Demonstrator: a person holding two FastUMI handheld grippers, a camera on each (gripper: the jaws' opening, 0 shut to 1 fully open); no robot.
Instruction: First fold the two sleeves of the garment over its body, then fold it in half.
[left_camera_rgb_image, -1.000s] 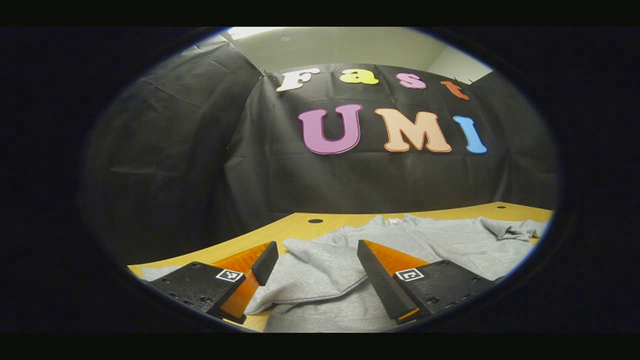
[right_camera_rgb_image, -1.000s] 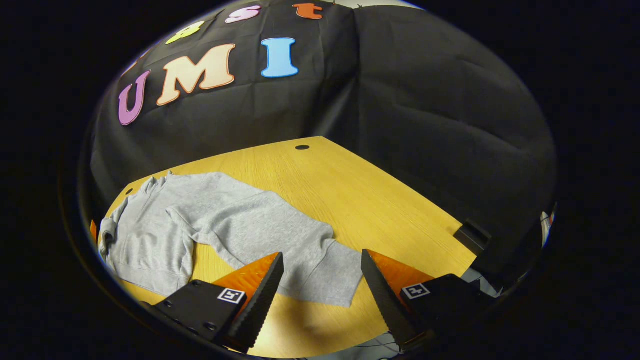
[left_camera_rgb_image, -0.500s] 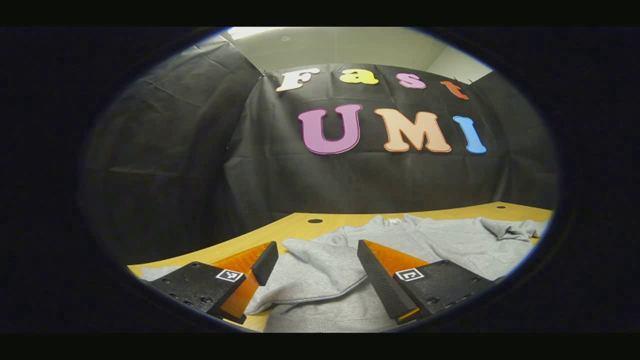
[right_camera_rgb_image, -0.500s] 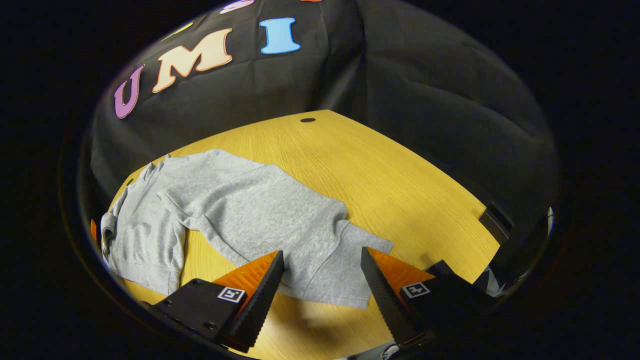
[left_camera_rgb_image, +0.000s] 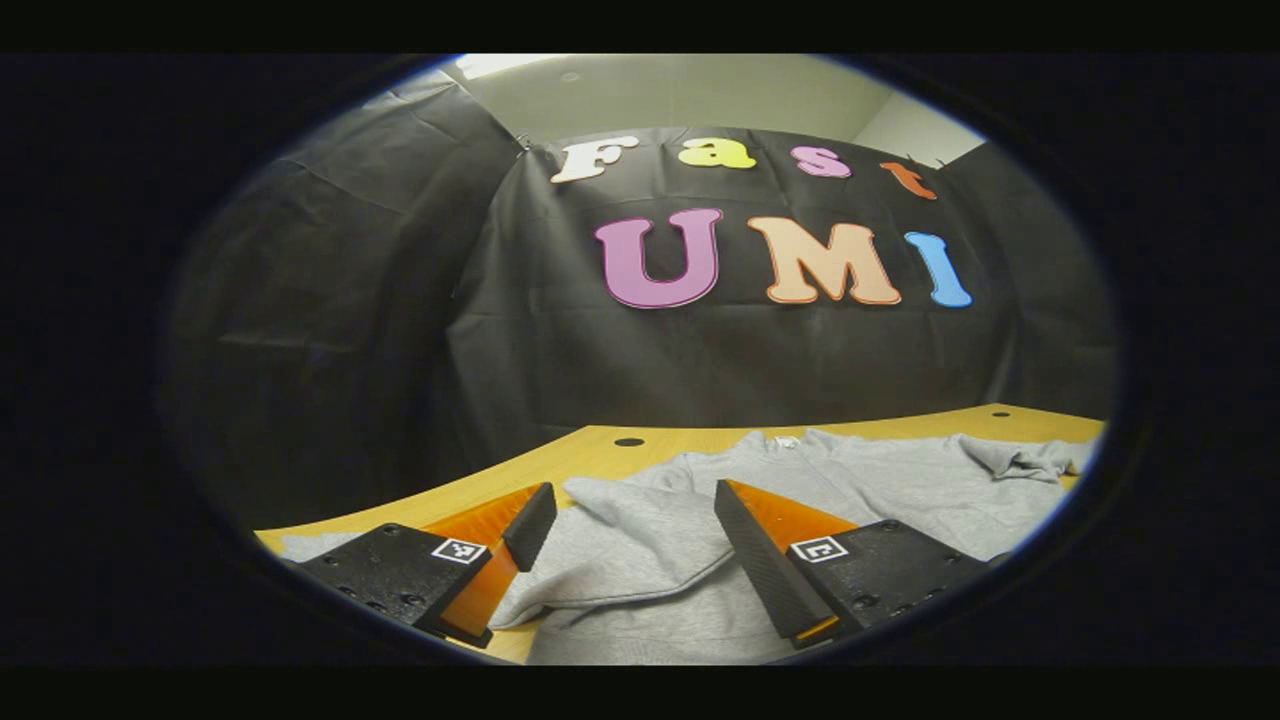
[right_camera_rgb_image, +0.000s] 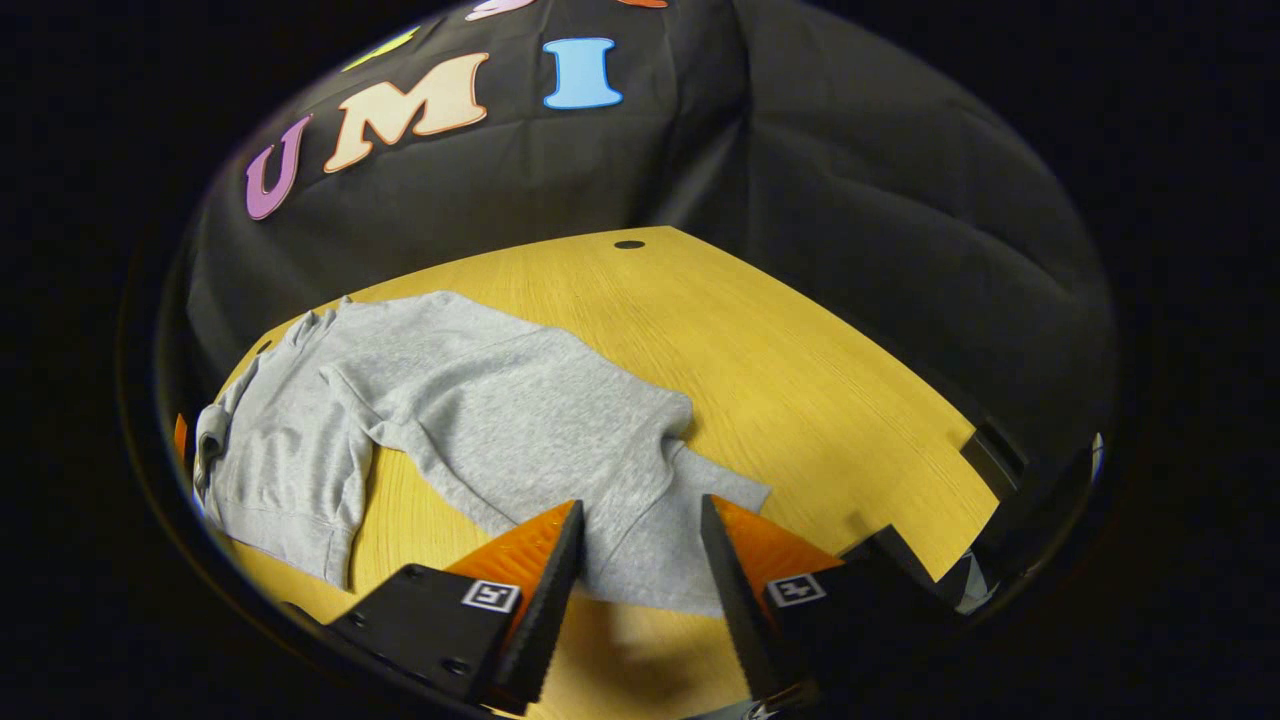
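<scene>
Black cloth walls close in the yellow wooden tabletop (right_camera_rgb_image: 800, 380), where the grey garment (right_camera_rgb_image: 470, 410) lies spread flat toward its left side, one sleeve (right_camera_rgb_image: 640, 500) reaching to the near edge. Your right gripper (right_camera_rgb_image: 640, 545) hangs over that sleeve's cuff, jaws spread and not pinching the cloth. Your left gripper (left_camera_rgb_image: 630, 530) sits low over the other, folded sleeve (left_camera_rgb_image: 620, 545), jaws likewise spread wide.
</scene>
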